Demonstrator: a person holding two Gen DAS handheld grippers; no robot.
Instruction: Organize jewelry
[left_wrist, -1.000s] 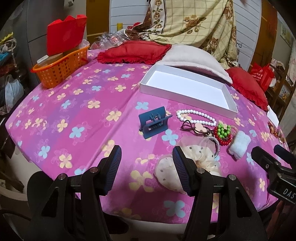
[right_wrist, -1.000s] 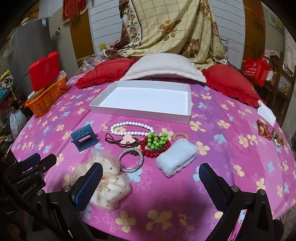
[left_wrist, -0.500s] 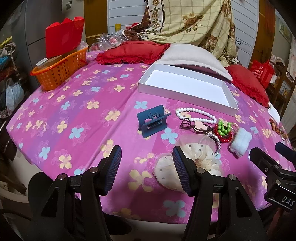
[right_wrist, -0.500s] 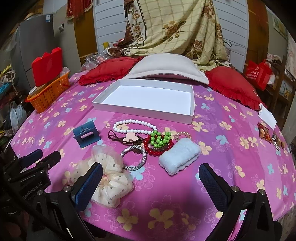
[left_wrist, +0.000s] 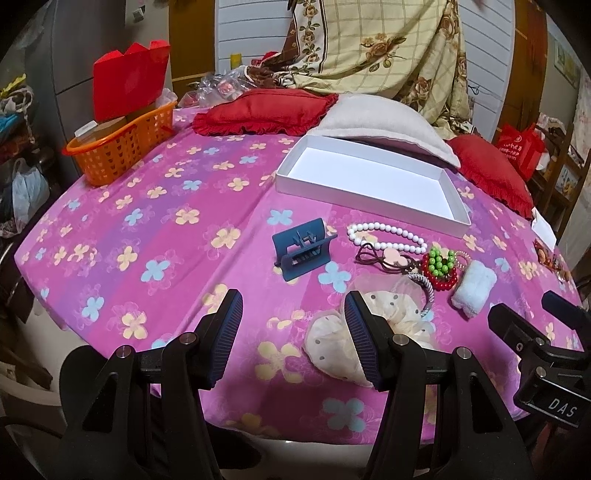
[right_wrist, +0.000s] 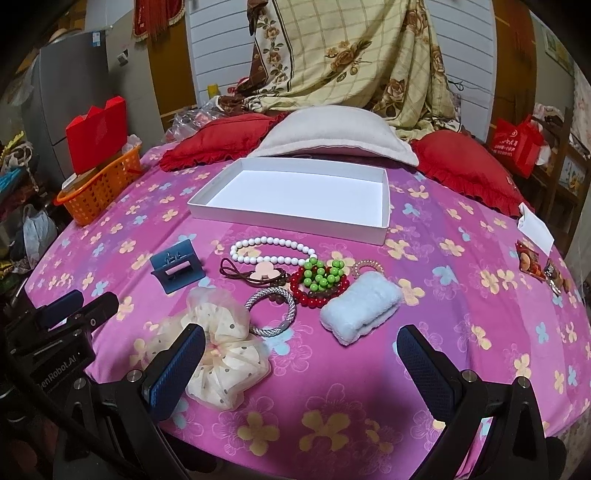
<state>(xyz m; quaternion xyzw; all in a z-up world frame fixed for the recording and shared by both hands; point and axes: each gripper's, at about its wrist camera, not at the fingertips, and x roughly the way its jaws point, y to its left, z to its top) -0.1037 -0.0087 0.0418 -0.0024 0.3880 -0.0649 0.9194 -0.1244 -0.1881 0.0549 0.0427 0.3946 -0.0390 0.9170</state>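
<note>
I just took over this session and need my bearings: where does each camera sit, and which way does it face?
Left wrist: on the left gripper, at the table's near-left edge, facing the blue hair clip and white tray; its open fingers show.
Right wrist: on the right gripper, further right, facing the bracelets; open fingers show.
Shared: tray, pearl necklace, cream scrunchie, each other's gripper.

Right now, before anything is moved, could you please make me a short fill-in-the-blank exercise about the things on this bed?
1. The white tray holds ____ pieces of jewelry.
2. The green bead bracelet lies on top of the ____ bead bracelet.
3. The basket at the left edge of the bed is ____ in color.
4. Both the left hand-held gripper and the right hand-held gripper have their jaws ____.

Missing words: no; red; orange; open
</note>
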